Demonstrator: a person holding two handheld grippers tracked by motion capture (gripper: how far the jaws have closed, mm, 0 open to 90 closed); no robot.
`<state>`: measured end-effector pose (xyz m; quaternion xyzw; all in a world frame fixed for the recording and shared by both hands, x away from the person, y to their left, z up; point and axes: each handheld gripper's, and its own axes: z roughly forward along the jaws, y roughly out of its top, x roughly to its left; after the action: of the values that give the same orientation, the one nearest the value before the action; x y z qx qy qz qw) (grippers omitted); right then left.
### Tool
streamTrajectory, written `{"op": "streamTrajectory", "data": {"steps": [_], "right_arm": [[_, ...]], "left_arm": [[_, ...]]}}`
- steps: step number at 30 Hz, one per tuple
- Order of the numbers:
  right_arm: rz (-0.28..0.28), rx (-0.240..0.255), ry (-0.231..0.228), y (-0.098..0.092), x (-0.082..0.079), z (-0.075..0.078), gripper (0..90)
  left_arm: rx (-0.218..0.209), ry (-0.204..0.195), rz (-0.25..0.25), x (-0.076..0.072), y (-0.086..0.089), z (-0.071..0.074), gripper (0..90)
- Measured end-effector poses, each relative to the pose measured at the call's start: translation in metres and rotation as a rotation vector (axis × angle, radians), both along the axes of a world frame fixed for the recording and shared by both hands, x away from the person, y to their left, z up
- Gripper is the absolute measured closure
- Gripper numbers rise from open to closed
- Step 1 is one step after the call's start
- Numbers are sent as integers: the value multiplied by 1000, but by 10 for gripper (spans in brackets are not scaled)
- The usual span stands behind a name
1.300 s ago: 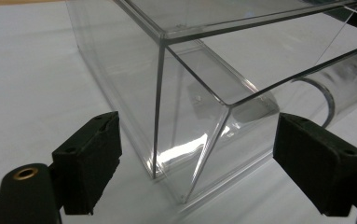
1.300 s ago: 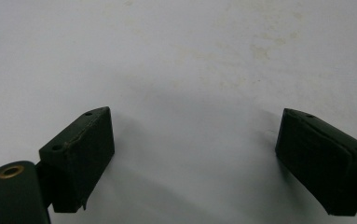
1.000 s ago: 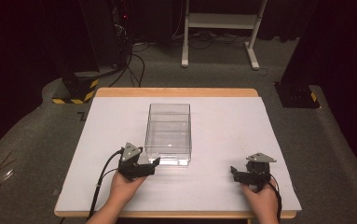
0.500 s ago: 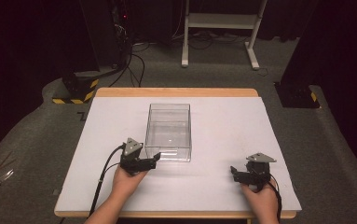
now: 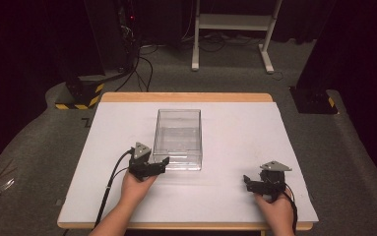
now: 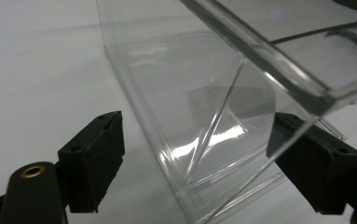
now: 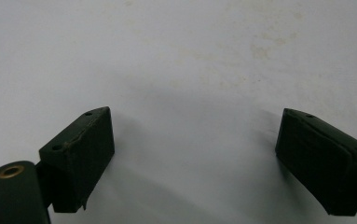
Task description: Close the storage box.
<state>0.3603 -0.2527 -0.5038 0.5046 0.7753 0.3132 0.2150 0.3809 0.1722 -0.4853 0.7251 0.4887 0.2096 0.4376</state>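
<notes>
Clear plastic box [image 5: 178, 138] mid-table, untouched; near-left corner between parted jaws of left gripper [image 5: 162, 162]. Right gripper [image 5: 246, 180] parked well apart, jaws wide over bare table [image 5: 235, 128]. Grasp not yet made.

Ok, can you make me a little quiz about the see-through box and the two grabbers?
1. True or false: the left gripper has its jaws open around a corner of the clear box.
2. What lies between the jaws of the right gripper: (a) a cup, (b) the box, (c) just bare table?
3. Fill in: from the high view, the box looks ____ inside.

Key
1. True: in the left gripper view one jaw sits on each side of the box's near corner, not squeezing it.
2. c: it is open, apart from the box.
3. Empty.
</notes>
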Motion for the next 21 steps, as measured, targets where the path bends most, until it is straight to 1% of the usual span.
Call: {"op": "streamTrajectory", "data": {"steps": [3,5,12,13,16,18,21], "right_arm": [[0,0,0,0,0,0,114],[0,0,0,0,0,0,114],[0,0,0,0,0,0,114],[0,0,0,0,0,0,114],[0,0,0,0,0,0,114],[0,0,-1,0,0,0,114],[0,0,-1,0,0,0,114]], "left_arm": [[0,2,-2,1,0,0,186],[9,5,-3,1,-2,-1,185],[3,10,-8,-1,-2,0,204],[7,9,-17,-2,-2,1,204],[0,0,-23,-5,-1,2,202],[-2,1,-28,-7,0,3,202],[-7,-4,-36,-14,4,5,200]]}}
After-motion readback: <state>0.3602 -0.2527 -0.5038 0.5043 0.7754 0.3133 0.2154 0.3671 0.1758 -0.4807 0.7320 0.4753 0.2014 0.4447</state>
